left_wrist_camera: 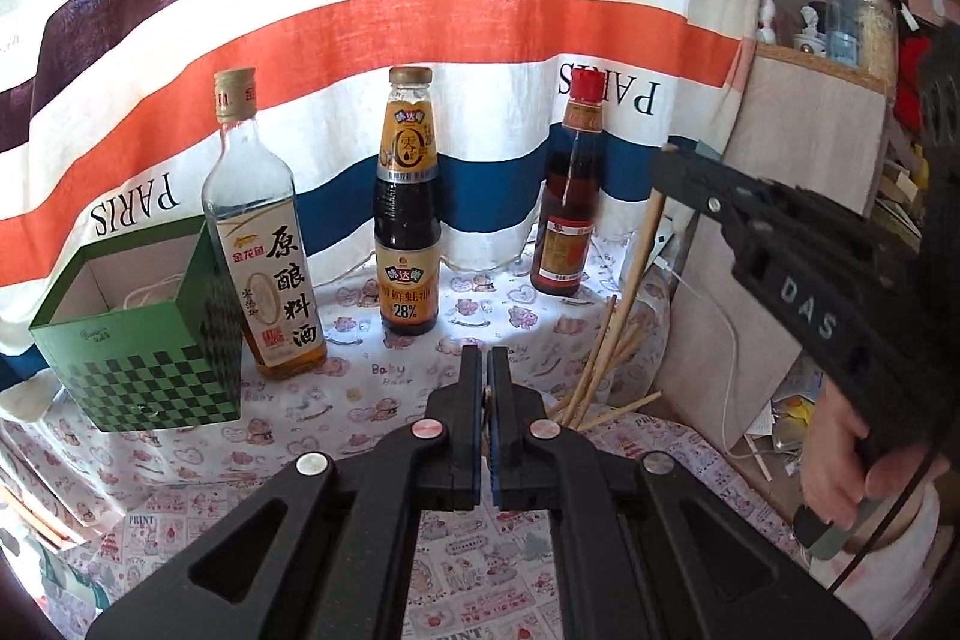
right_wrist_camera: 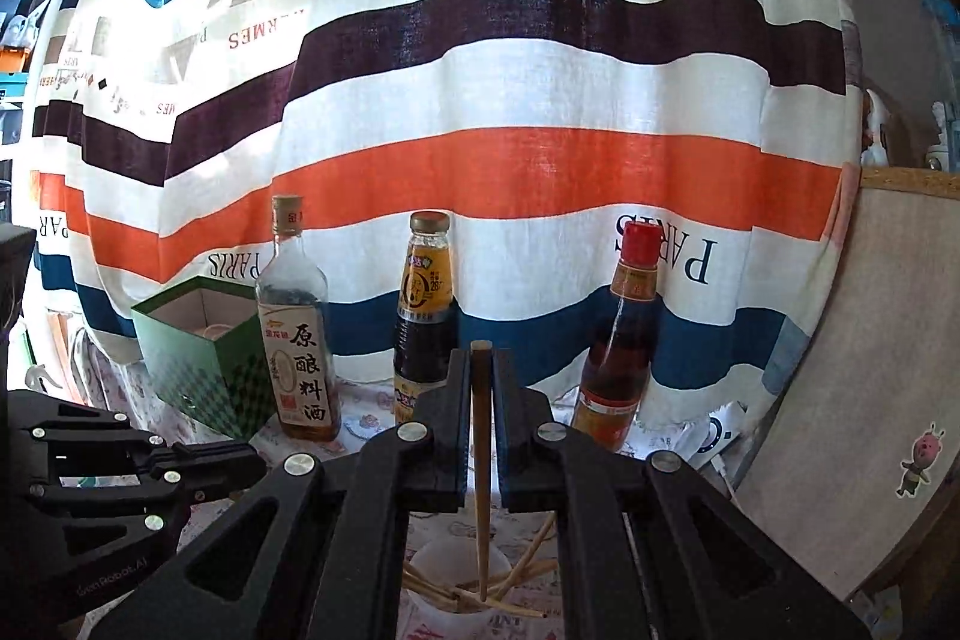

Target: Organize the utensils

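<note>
My right gripper [right_wrist_camera: 480, 358] is shut on a wooden chopstick [right_wrist_camera: 479, 460] and holds it upright, tip down, above several loose chopsticks [right_wrist_camera: 510, 586] on the patterned tablecloth. The same gripper shows at the right of the left wrist view [left_wrist_camera: 666, 160], with the held chopstick [left_wrist_camera: 642, 244] hanging below it. The loose chopsticks [left_wrist_camera: 600, 376] lie just right of my left gripper [left_wrist_camera: 485, 358], which is shut and empty, low over the cloth. A green checkered box [left_wrist_camera: 144, 340], open at the top, stands at the left.
Three sauce bottles stand in a row before a striped curtain: a cooking wine bottle [left_wrist_camera: 264, 244], an oyster sauce bottle [left_wrist_camera: 408, 214] and a red-capped bottle [left_wrist_camera: 570, 196]. A beige board [right_wrist_camera: 852, 376] stands at the right. My left gripper shows in the right wrist view [right_wrist_camera: 228, 466].
</note>
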A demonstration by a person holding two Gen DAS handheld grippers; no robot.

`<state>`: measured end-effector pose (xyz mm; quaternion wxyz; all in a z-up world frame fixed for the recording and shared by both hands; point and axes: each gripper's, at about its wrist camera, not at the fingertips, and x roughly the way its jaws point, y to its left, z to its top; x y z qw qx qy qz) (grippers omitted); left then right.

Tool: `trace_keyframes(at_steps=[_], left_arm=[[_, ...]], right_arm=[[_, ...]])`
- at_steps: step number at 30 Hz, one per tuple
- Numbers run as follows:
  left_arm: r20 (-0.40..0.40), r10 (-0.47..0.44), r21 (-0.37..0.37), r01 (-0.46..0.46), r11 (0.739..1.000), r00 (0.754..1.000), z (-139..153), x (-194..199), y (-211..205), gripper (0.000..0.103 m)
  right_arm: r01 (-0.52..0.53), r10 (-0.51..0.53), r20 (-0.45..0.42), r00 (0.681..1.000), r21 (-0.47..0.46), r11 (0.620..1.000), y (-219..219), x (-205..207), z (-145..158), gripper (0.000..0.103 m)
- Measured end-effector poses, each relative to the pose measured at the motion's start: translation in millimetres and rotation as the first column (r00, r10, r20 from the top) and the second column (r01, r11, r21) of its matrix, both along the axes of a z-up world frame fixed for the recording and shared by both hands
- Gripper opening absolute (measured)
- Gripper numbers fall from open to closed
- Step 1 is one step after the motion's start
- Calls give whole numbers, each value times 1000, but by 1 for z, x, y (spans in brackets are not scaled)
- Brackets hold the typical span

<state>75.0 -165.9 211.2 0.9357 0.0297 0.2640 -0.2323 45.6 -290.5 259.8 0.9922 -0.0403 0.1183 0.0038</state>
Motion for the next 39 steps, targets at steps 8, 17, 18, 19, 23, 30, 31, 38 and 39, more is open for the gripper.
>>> trace_keyframes(at_steps=[8, 17, 18, 19, 23, 30, 31, 38, 39], left_arm=[[-61, -13, -10, 13, 1000, 998, -34, 36, -28, 1], [-94, -2, -85, -6, 996, 996, -48, 63, -41, 1], [-80, 6, -83, -13, 996, 997, -47, 63, -42, 1], [-67, 14, -76, -20, 997, 998, -46, 64, -43, 1], [-58, 40, -49, -43, 998, 998, -50, 73, -46, 1], [-47, -28, -62, 25, 998, 998, -59, 68, -46, 2], [-18, -27, -58, 26, 998, 999, -56, 61, -45, 3], [183, 65, -29, -60, 998, 981, -30, 18, -19, 41], [197, 81, -37, -75, 997, 977, -27, 12, -11, 46]], right_arm=[[29, -13, -117, 993, 139, 990, -36, 24, -66, 8], [9, 34, -187, 982, 222, 975, -62, 30, -96, 8], [7, 36, -188, 982, 225, 974, -62, 29, -98, 8], [3, 41, -183, 982, 233, 972, -63, 28, -99, 8], [-17, 61, -161, 985, 262, 965, -64, 24, -101, 8], [-4, 54, -159, 986, 299, 954, -74, 26, -104, 9], [-4, 52, -153, 987, 297, 955, -76, 26, -103, 10], [-3, 30, -85, 996, 295, 955, -77, 1, -87, 33], [-10, 32, -72, 997, 292, 956, -75, -5, -84, 34]])
